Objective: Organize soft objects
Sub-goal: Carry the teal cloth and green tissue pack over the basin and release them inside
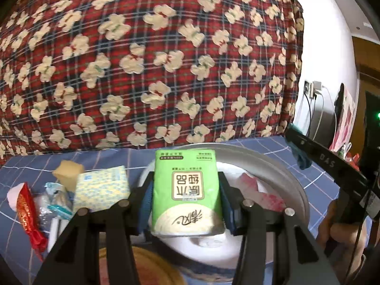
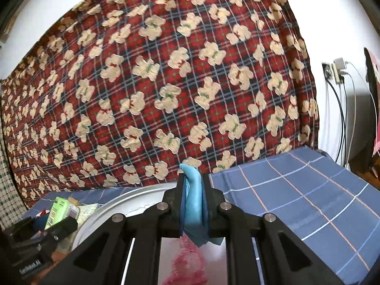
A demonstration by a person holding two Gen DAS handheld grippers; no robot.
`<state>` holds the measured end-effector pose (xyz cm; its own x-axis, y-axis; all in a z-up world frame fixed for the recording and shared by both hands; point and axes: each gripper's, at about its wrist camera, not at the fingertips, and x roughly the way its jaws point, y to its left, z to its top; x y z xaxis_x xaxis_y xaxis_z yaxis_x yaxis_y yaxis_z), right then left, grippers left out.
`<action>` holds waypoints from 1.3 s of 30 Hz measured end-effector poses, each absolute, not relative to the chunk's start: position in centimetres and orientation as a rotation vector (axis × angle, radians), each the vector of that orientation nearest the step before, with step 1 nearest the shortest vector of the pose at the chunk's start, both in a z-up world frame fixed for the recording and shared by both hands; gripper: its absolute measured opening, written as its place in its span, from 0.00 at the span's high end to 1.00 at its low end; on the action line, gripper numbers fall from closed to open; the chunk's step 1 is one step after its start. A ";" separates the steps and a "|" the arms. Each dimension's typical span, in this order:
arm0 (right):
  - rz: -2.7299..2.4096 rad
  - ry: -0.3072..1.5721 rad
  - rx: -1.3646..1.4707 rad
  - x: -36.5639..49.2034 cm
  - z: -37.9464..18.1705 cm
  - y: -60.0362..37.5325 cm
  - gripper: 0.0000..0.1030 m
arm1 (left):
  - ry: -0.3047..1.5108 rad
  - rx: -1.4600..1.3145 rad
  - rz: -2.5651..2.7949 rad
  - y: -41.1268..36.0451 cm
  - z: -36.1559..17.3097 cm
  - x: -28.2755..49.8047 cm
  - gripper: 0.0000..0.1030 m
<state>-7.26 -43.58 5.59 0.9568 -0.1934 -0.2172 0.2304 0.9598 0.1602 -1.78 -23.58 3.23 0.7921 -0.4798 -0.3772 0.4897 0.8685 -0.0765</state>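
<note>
In the left wrist view, the left gripper (image 1: pixel 186 190) is clamped on a green tissue pack (image 1: pixel 186 192), held upright at lower centre of the frame above a white basin (image 1: pixel 280 166). To the left, on the blue checked cloth (image 1: pixel 26 166), lie a yellow-patterned tissue pack (image 1: pixel 101 190), a yellow sponge (image 1: pixel 67 173) and a red wrapper (image 1: pixel 27 216). In the right wrist view, the right gripper (image 2: pixel 193 201) has its fingers squeezed together on a blue cloth (image 2: pixel 193 204) at lower centre. Something pink (image 2: pixel 187 263) lies in the basin below. A red bear-print blanket (image 2: pixel 166 83) fills the background.
</note>
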 end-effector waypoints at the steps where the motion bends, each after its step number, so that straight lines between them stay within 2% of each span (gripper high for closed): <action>1: -0.222 0.212 0.192 -7.1 5.5 -43.9 0.88 | 0.407 0.035 -0.522 -24.2 3.1 -1.7 0.52; 11: -0.208 0.343 0.231 -4.7 3.9 -44.8 0.88 | 0.472 0.089 -0.515 -26.6 1.6 -1.0 0.52; 23: -0.191 0.414 0.265 -3.5 2.8 -45.1 0.87 | 0.490 0.138 -0.508 -27.7 0.6 -1.1 0.52; 25: -0.179 0.416 0.276 -3.5 2.8 -45.1 0.76 | 0.493 0.145 -0.489 -27.7 0.4 -1.0 0.51; 26: -0.166 0.420 0.283 -3.5 2.7 -45.1 0.58 | 0.490 0.147 -0.486 -27.7 0.4 -1.0 0.48; 27: -0.147 0.431 0.295 -3.3 2.7 -45.1 0.41 | 0.488 0.155 -0.477 -27.7 0.4 -1.1 0.38; 28: -0.131 0.449 0.308 -3.1 2.5 -45.0 0.33 | 0.485 0.160 -0.473 -27.8 0.4 -1.1 0.32; 29: -0.124 0.458 0.316 -3.0 2.5 -45.0 0.19 | 0.475 0.161 -0.470 -27.7 0.4 -1.3 0.18; 30: -0.112 0.439 0.330 -3.4 2.7 -45.1 0.16 | 0.462 0.157 -0.470 -27.6 0.5 -1.5 0.05; 31: -0.110 0.412 0.338 -3.7 2.8 -45.1 0.16 | 0.450 0.152 -0.473 -27.5 0.7 -1.7 0.01; 33: -0.122 0.332 0.354 -5.1 3.4 -45.2 0.16 | 0.414 0.144 -0.487 -27.3 1.1 -2.2 0.00; 39: -0.134 0.279 0.397 -6.0 3.8 -45.9 0.16 | 0.386 0.190 -0.478 -27.5 1.1 -2.8 0.00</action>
<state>-6.02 -45.88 3.77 0.9531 -0.0738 -0.2935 0.1825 0.9139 0.3626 -2.77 -27.54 1.09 0.8174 -0.4107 -0.4039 0.4814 0.8721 0.0875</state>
